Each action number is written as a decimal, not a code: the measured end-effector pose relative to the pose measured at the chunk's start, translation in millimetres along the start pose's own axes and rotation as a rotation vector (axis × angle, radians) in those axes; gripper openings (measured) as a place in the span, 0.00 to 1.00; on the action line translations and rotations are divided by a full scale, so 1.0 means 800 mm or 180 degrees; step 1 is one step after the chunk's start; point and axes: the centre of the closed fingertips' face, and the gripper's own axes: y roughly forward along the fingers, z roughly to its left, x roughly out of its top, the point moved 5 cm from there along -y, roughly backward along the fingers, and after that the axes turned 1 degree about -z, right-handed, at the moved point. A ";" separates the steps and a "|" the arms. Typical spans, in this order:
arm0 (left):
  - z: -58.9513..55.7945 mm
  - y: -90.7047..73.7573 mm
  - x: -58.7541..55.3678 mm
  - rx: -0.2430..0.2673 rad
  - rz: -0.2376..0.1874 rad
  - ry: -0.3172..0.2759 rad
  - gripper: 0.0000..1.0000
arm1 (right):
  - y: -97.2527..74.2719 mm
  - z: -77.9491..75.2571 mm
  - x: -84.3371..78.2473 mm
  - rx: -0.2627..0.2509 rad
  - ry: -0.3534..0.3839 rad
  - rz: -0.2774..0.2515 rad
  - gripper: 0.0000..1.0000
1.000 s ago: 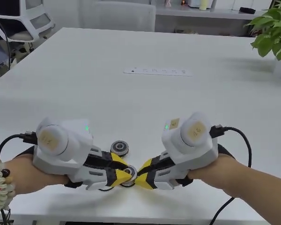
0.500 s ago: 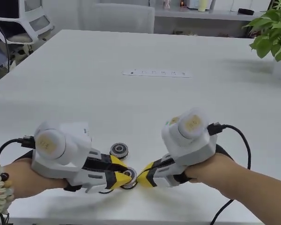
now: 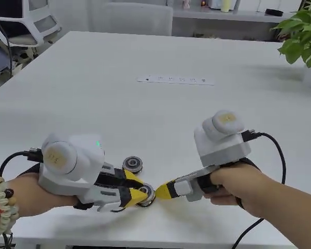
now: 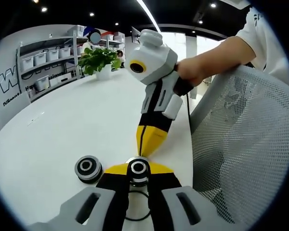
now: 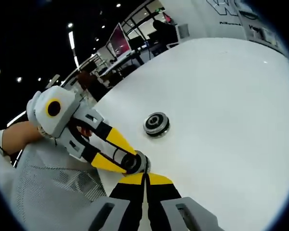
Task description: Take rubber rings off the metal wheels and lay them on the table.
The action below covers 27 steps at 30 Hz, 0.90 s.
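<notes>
The left gripper is clenched on a metal wheel. Its yellow-tipped jaws press on opposite sides of the wheel, which is held at the near edge of the white table.

The right gripper points at the left one. Its jaws are closed flat against each other and their tips meet the held wheel. Whether they pinch anything from the wheel cannot be told.

A second wheel lies flat on the table just beyond the left gripper and apart from it. It has a dark band around a bright hub.

In the left gripper view, a thin black loop lies on the table below the jaws.

A white power strip lies further out on the table. A green plant stands at the far right.
</notes>
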 end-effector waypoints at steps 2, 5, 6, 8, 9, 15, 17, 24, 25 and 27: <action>0.000 0.000 0.000 -0.0001 -0.0005 -0.0001 0.08 | -0.004 0.005 0.007 0.0123 0.0172 -0.0092 0.00; -0.001 0.002 0.001 -0.0011 -0.0020 -0.0001 0.08 | -0.004 0.002 0.002 0.0047 0.0027 -0.0032 0.00; -0.001 0.002 0.001 -0.0015 -0.0026 -0.0003 0.08 | -0.004 0.005 0.004 0.0084 0.0081 -0.0035 0.00; -0.001 0.002 0.001 -0.0016 -0.0033 -0.0005 0.08 | -0.004 0.007 0.004 0.0084 0.0070 -0.0018 0.00; -0.001 0.003 0.001 -0.0019 -0.0036 -0.0008 0.08 | -0.005 0.009 0.004 0.0087 0.0045 -0.0014 0.00; -0.003 0.003 0.001 -0.0040 -0.0078 -0.0014 0.08 | -0.006 0.010 0.004 0.0112 -0.0007 0.0033 0.00; -0.003 0.004 0.001 -0.0047 -0.0081 -0.0009 0.08 | -0.007 0.011 0.005 0.0120 -0.0013 0.0038 0.00; -0.005 0.005 0.001 -0.0052 -0.0087 0.0002 0.08 | -0.007 0.018 0.006 0.0152 -0.0093 0.0048 0.00; -0.005 0.005 0.001 -0.0053 -0.0088 0.0003 0.08 | -0.007 0.018 0.006 0.0157 -0.0097 0.0047 0.00; -0.005 0.005 0.001 -0.0052 -0.0089 0.0001 0.08 | -0.007 0.020 0.007 0.0170 -0.0110 0.0048 0.00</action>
